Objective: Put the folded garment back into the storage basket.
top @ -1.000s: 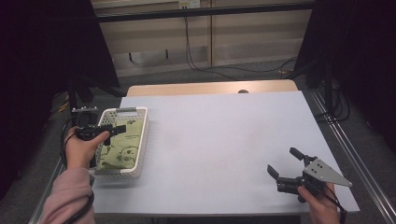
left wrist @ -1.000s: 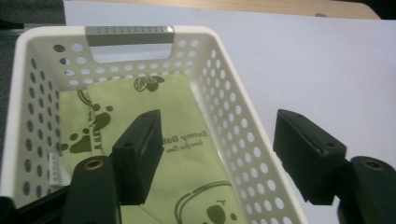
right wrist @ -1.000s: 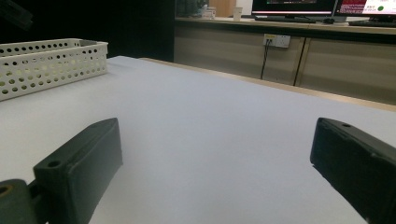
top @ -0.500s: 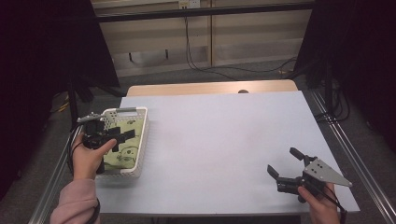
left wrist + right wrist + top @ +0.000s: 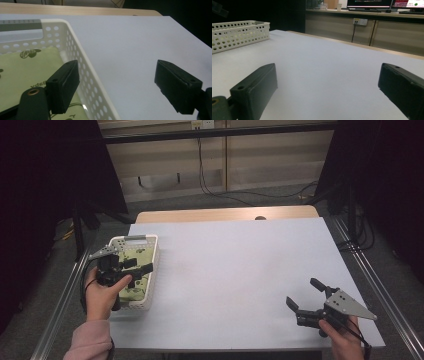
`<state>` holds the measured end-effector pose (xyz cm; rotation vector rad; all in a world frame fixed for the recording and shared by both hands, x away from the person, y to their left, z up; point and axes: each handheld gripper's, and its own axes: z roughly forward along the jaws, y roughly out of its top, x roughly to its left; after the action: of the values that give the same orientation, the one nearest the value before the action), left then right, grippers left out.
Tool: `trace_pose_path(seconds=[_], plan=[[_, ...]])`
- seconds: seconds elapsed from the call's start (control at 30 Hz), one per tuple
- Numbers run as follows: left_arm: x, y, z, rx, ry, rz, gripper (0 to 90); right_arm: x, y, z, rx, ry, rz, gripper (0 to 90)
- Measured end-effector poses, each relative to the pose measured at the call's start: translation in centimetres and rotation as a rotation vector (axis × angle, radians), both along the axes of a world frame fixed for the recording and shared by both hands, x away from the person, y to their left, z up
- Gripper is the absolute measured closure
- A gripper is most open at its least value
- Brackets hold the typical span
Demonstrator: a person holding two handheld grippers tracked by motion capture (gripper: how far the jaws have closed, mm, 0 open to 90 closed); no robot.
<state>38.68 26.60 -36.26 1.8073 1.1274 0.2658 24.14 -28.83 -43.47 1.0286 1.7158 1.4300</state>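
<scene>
Your left gripper (image 5: 142, 269) hangs over the right-hand wall of the white basket (image 5: 150, 251), which sits near the left edge of the bench (image 5: 240, 270). Its fingers (image 5: 65, 82) have just been opening and now stand wide with nothing between the pads; in the left gripper view one finger sits over the green pouch (image 5: 27, 75) lying flat in the basket and the other hangs out over bare bench, so the perforated wall runs up between them. That straddle is the main risk: if you close or drop from here, the fingers would likely pinch the wall instead of the pouch, and any lift would drag or tip the whole basket, since it looks light and sits close to the bench edge. The pouch lies flat against the basket floor, so a shallow grab could slide off its slick face or catch just a corner. Bring both fingers inside the rim before you go down. Your right gripper (image 5: 306, 301) rests low near the front right corner of the bench, fingers (image 5: 254, 90) spread wide and empty, well apart from the basket.
</scene>
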Motion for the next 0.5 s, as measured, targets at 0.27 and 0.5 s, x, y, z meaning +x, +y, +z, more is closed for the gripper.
trace_pose_path(seconds=[0.27,0.5], plan=[[-0.61,-0.64,-0.54,-0.035,-0.015,-0.024,17.5,-0.05,0.01,0.03,-0.002,0.001,-0.002,1.8],[-1.08,-1.09,-0.88,-0.065,-0.055,-0.04,16.1,-0.03,0.04,0.02,-0.001,0.001,0.0,1.8]])
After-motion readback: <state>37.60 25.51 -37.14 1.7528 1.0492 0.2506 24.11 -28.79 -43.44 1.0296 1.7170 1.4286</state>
